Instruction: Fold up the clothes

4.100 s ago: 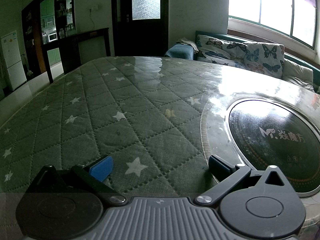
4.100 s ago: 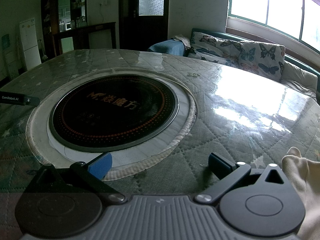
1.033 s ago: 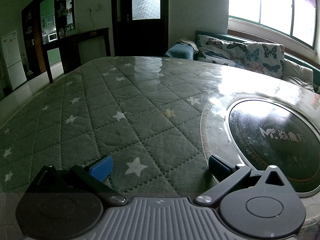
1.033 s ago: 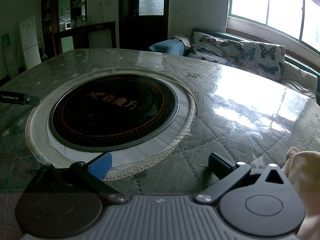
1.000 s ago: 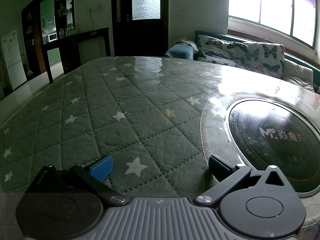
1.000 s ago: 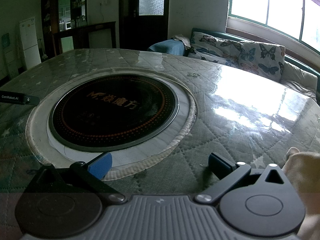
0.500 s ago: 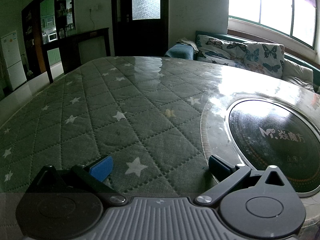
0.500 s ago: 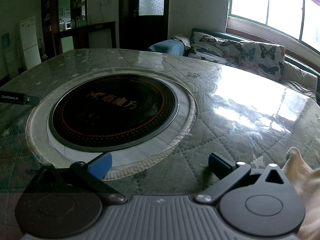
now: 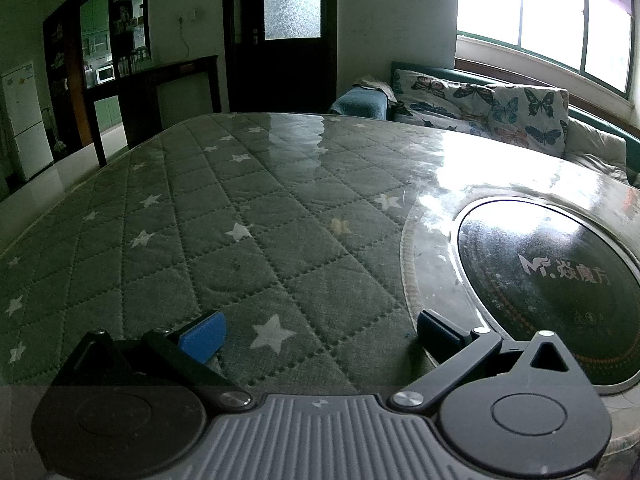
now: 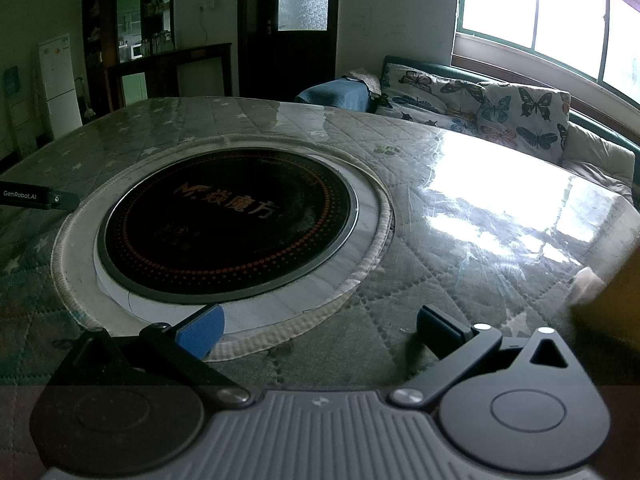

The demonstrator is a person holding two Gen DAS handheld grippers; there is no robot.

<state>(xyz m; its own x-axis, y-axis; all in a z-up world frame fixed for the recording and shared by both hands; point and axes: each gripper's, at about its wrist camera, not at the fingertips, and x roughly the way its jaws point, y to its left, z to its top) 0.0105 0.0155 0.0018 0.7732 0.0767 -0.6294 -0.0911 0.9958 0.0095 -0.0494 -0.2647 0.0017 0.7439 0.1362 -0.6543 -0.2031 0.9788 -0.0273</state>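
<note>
A blurred cream-yellow garment (image 10: 612,300) shows at the right edge of the right wrist view, to the right of my right gripper (image 10: 320,330) and apart from it. That gripper is open, low over the quilted table cover (image 10: 460,280), with nothing between its fingers. In the left wrist view my left gripper (image 9: 320,334) is also open and empty over the green star-patterned cover (image 9: 240,240). No garment appears in that view. A dark labelled part of the left gripper (image 10: 28,196) pokes in at the far left of the right wrist view.
A round black cooktop (image 10: 228,220) is set into the table middle, also seen as the cooktop (image 9: 552,280) right of the left gripper. A butterfly-print sofa (image 10: 500,116) lines the far side under the window. A dark door (image 9: 288,32) and a white fridge (image 9: 24,120) stand beyond.
The garment at the right edge of the right wrist view has lifted and shifted, now blurred and larger. Both grippers have stayed put and open.
</note>
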